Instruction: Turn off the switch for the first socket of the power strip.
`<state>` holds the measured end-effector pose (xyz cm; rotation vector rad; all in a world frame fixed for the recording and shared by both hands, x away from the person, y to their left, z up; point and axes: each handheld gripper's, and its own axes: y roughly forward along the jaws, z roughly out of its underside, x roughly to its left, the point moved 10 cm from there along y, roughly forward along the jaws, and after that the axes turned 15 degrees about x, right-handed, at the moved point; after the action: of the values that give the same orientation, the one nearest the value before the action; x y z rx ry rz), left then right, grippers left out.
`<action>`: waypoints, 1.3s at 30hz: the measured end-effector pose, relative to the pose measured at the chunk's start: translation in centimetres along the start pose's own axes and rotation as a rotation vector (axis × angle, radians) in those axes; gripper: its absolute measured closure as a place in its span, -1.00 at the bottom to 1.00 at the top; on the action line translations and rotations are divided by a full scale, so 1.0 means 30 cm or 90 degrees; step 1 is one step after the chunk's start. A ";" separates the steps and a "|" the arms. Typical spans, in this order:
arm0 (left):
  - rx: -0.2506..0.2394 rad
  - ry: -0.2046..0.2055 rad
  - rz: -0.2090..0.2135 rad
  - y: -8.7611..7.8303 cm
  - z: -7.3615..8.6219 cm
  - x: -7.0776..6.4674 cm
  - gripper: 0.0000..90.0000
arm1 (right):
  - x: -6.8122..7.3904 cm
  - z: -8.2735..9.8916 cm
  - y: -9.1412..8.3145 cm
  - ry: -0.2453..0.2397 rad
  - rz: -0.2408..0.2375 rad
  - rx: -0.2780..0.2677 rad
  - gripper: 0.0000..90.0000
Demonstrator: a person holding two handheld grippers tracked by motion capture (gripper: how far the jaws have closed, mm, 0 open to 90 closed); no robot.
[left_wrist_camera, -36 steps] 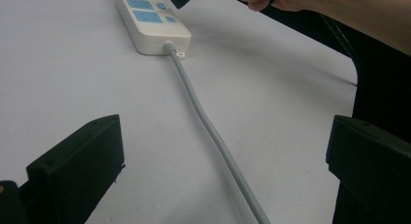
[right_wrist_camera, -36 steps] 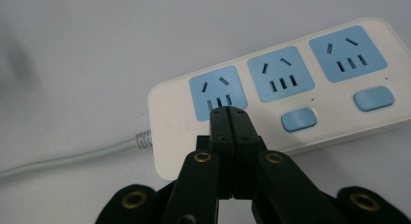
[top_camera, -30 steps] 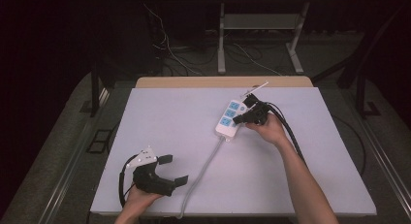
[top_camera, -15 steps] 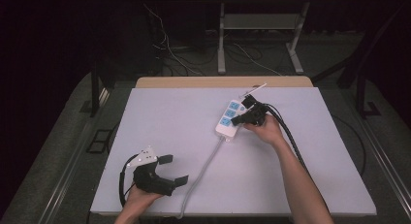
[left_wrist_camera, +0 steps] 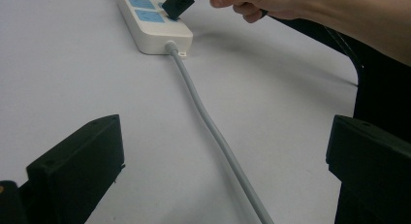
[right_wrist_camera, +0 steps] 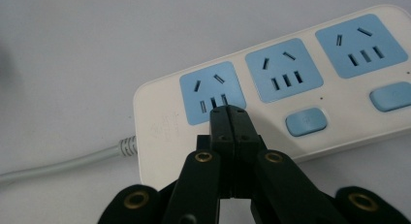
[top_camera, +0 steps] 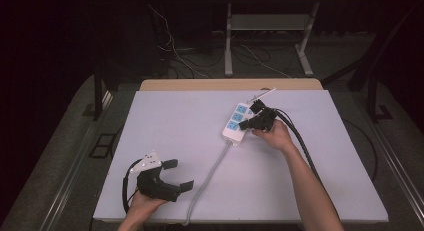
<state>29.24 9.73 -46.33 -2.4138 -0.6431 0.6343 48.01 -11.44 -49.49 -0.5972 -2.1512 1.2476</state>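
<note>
The white power strip (top_camera: pixel 236 120) lies toward the far right of the tabletop (top_camera: pixel 170 126), its grey cord (top_camera: pixel 209 176) trailing back to the near edge. The right gripper (right_wrist_camera: pixel 228 112) has its fingers pressed together, empty, tips over the strip beside a blue switch (right_wrist_camera: pixel 305 121); the left gripper (top_camera: pixel 172 173) rests near the front edge with fingers wide. The strip looks light, rigid and smooth, likely to slide if pushed, so its narrow sides seem the best hold, while the cord is limp.

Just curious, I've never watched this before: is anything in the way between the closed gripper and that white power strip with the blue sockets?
Nothing visible. The right gripper, jaws shut, has its tips right at the power strip, by the blue socket nearest the grey cord, with only bare table around.
</note>
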 end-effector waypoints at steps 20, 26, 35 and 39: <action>0.004 0.000 0.004 0.007 0.001 0.001 -1.00 | -0.007 0.001 -0.054 0.001 0.011 -0.012 1.00; 0.003 0.001 0.006 0.007 -0.001 -0.003 -1.00 | 0.009 0.001 -0.084 -0.005 0.008 -0.016 1.00; 0.002 0.003 0.004 0.008 -0.002 -0.008 -1.00 | 0.016 0.006 -0.169 -0.004 0.006 -0.042 1.00; 0.000 0.001 0.003 0.005 -0.002 -0.007 -1.00 | 0.011 0.016 -0.209 -0.001 0.015 -0.047 1.00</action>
<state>29.16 9.49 -46.32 -2.4167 -0.6377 0.6351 46.87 -14.44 -44.09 -0.6542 -2.2048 1.1858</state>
